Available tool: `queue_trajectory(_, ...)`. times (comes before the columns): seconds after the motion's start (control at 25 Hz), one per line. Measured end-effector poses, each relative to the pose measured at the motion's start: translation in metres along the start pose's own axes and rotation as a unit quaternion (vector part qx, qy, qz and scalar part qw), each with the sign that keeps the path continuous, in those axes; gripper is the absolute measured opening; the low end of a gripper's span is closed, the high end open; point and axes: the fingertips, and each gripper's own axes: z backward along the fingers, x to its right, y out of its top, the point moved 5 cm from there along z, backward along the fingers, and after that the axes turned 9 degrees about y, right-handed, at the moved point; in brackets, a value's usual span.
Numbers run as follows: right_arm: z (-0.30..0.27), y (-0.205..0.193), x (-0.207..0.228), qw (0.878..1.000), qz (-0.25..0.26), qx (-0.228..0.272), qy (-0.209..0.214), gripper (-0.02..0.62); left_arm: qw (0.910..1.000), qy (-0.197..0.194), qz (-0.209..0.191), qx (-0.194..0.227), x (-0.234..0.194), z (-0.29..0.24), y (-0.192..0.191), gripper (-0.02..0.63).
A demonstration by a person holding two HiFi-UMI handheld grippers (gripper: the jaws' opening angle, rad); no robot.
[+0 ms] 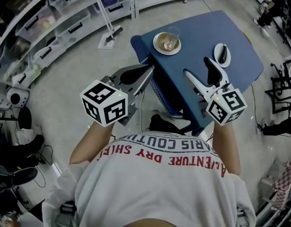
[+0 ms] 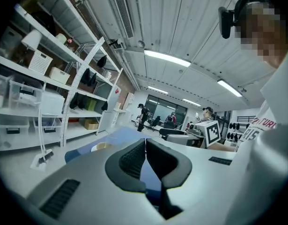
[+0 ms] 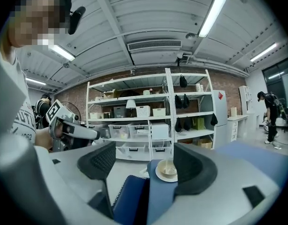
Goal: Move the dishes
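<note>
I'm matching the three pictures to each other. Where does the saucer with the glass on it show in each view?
Head view: the saucer is upper middle, near the far left corner of the blue table.
Left gripper view: small and partly hidden, left of centre, on the table's edge.
Right gripper view: lower middle, just right of centre.
Shared landmark: the blue table it stands on, visible in all three views.

"AVENTURE DRY" on white shirt [image 1: 159, 193]
</note>
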Motion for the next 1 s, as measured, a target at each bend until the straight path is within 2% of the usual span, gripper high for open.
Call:
queue_trajectory(0.2, -0.025, -0.01, 0.032, 1.0, -0.007, -0.01, 0.003, 0.364, 0.9998, 0.014, 0.005, -0.014, -0.014, -0.025, -0.001, 0.032)
queue_trajectory(0.48, -0.067, -0.021, 0.07, 0.998, 0.035, -0.054, 0.008, 0.363, 0.9987, 0.038, 0.021, -0.026, -0.037, -0.062, 0.004, 0.032)
queue_trajectory(0.84, -0.116, -0.032, 0.112, 0.995, 0.044, -0.08, 0.033, 0.362, 0.9955, 0.071, 0.055, -0.031, -0.066, -0.096, -0.001, 0.032)
queue_trajectory(1.0, -0.136, -0.043, 0.126, 0.994, 0.047, -0.091, 0.03, 0.362, 0.9939, 0.082, 0.063, -0.038, -0.075, -0.105, -0.006, 0.032)
